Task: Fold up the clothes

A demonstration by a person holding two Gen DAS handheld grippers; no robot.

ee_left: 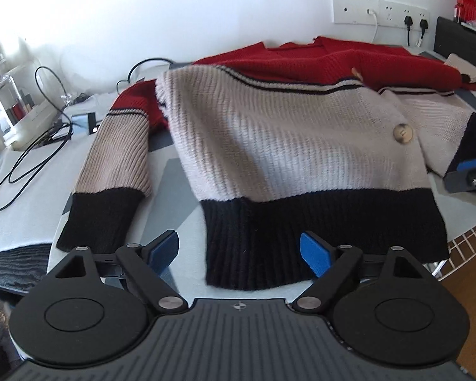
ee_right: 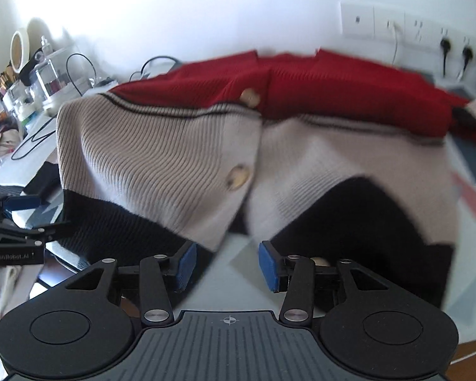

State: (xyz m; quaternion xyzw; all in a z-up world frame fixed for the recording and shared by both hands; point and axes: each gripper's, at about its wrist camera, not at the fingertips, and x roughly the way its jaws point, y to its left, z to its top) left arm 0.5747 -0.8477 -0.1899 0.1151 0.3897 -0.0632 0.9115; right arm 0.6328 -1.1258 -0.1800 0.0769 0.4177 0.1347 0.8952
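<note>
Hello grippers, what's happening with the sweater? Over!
Left gripper open at the black hem. Right gripper open, holding nothing. Cardigan spread on table, unfolded. Cables off to the left side.

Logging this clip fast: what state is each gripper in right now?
Left gripper: open, holding nothing, at the cardigan hem.
Right gripper: open, holding nothing, at the cardigan's front opening.
</note>
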